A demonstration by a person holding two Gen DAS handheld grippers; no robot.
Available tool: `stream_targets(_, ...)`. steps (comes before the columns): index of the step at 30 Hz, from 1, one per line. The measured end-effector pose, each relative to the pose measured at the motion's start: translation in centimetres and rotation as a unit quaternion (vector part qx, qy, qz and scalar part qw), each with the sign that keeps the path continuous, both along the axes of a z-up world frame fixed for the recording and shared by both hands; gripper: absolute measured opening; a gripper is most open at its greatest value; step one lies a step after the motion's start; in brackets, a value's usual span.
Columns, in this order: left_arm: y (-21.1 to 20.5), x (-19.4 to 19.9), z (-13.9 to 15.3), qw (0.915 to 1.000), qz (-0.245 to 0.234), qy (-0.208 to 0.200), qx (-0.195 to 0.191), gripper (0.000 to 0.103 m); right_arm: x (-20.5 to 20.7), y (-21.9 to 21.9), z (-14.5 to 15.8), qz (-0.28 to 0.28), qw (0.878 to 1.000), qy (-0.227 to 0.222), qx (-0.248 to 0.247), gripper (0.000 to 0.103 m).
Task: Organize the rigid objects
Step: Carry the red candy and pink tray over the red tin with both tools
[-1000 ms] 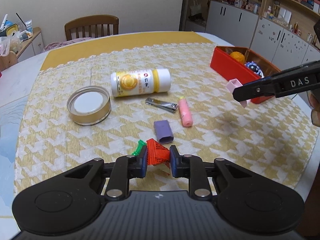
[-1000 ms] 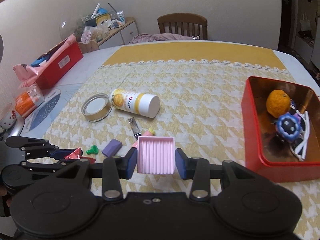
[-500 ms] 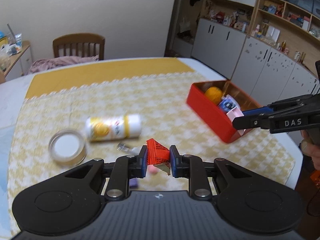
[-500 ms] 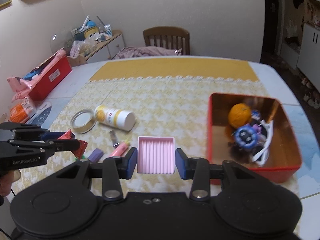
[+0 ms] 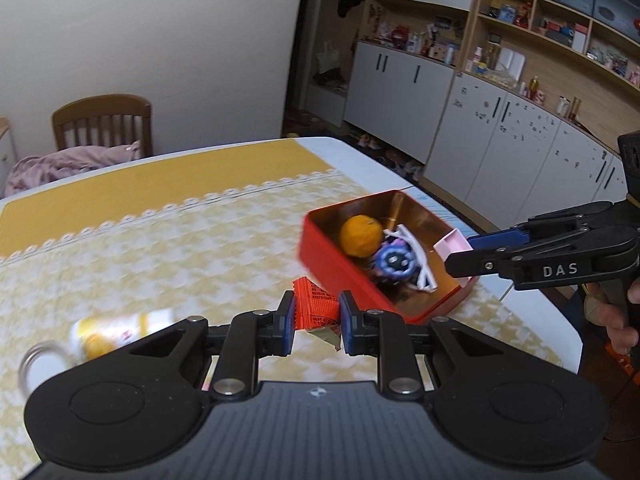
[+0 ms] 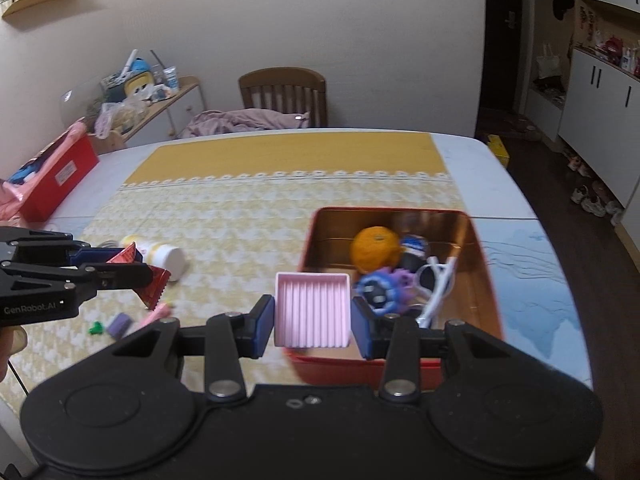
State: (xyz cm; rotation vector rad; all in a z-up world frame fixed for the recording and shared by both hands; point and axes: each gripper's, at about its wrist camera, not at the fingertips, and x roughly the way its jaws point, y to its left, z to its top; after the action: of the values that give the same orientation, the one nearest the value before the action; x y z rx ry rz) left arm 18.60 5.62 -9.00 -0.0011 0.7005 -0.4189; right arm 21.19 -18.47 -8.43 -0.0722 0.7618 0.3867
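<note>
**Both grippers loaded beside the red tin**

The left gripper is nearly closed, its blue pads clamped on a red snack packet that stands up between them, above the yellow houndstooth tablecloth. In the right wrist view the same packet hangs from that gripper at the left edge, clear of the table

The right gripper is partly open and holds a small pink ribbed tray squarely between its pads, at the near left corner of the red tin. From the left wrist camera this gripper comes in from the right with the pink tray over the tin's far right rim

Inside the tin lie an orange fruit, a blue and purple round toy and a white looped piece, all crowded toward the near right part

On the cloth to the left of the tin rest a yellow and white bottle on its side, a pink tube, a purple block and a small green piece; the last three lie close together near the front edge. A round tin lid sits just beside the bottle in the left wrist view, blurred

A wooden chair with pink cloth on it stands behind the table, and a red box rests at the far left
</note>
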Motion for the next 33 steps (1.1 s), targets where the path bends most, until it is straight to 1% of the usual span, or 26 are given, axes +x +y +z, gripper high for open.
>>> stream_targets(7, -5.2, 3.0, -0.9, 0.9996, -0.022, 0.012, 0.011, 0.022, 2.5, -4.0, -0.5, -0.009, 1.000, 0.003, -0.007, 0.040)
stream_targets(15, -9.3, 6.5, -2.4, 0.9986, -0.028, 0.035, 0.029, 0.022, 5.8, -7.1, -1.4, -0.004, 1.000, 0.010, -0.020, 0.040)
stream_targets(23, -11.7, 10.9, -3.7, 0.9963, -0.004, 0.059, 0.062, 0.022, 9.2, -7.0, -2.6, 0.036, 0.998, 0.018, -0.045, 0.040)
stream_targets(26, -12.2, 12.0, -4.4, 0.9946, 0.004, 0.069, 0.077, 0.022, 10.4, -6.7, -3.1, 0.048, 0.997, 0.020, -0.052, 0.040)
stream_targets(31, -12.9, 13.5, -5.5, 0.9917, 0.013, 0.092, 0.089, 0.022, 12.4, -6.3, -4.1, 0.072, 0.995, 0.033, -0.062, 0.040)
stream_targets(33, -13.2, 13.7, -5.8, 0.9911, 0.015, 0.093, 0.094, 0.022, 12.9, -6.0, -4.4, 0.081, 0.993, 0.033, -0.074, 0.040)
